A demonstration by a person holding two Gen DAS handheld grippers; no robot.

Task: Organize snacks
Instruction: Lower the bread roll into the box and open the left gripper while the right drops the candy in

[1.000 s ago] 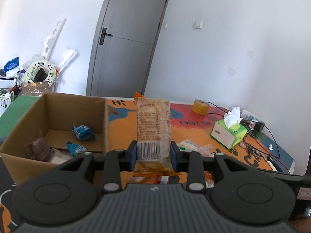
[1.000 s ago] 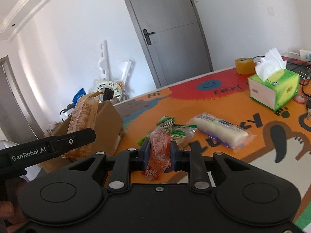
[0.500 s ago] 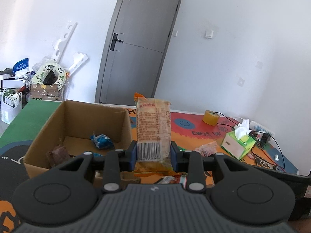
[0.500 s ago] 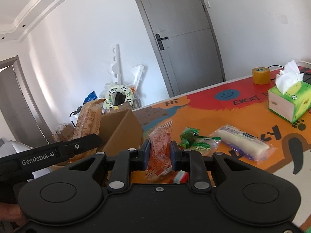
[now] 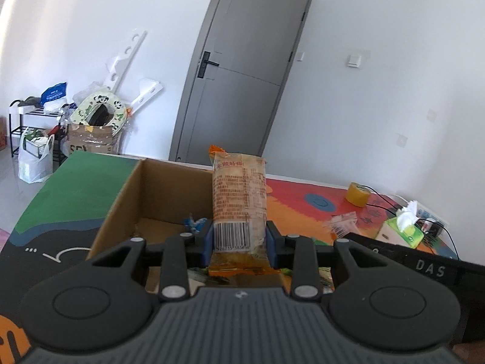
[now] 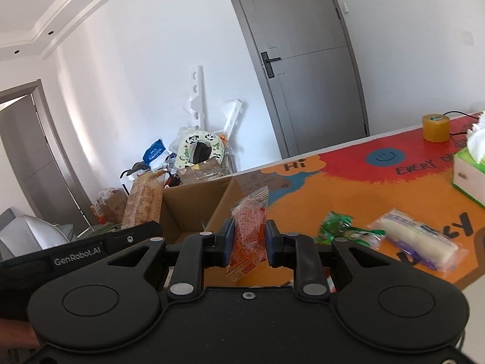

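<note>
My left gripper (image 5: 239,241) is shut on a tall orange-brown snack packet (image 5: 239,200) with a barcode, held upright above the open cardboard box (image 5: 121,203). A blue wrapper (image 5: 194,223) lies inside that box. My right gripper (image 6: 250,242) is shut on a small red-orange snack packet (image 6: 248,233), just right of the same cardboard box (image 6: 194,206). In the right wrist view the left gripper's body (image 6: 78,251) and its packet (image 6: 142,203) show at the left. A green packet (image 6: 336,227) and a white roll packet (image 6: 418,239) lie on the colourful table (image 6: 348,194).
A green tissue box (image 5: 400,230) and a yellow tape roll (image 5: 357,194) stand at the table's far right, with cables near them. A clear packet (image 5: 342,224) lies on the mat. Clutter and a cardboard box (image 5: 88,136) stand by the wall beside a grey door (image 5: 239,82).
Both grippers have moved left toward the cardboard box, each keeping its packet. The box now sits nearer the middle of both views.
</note>
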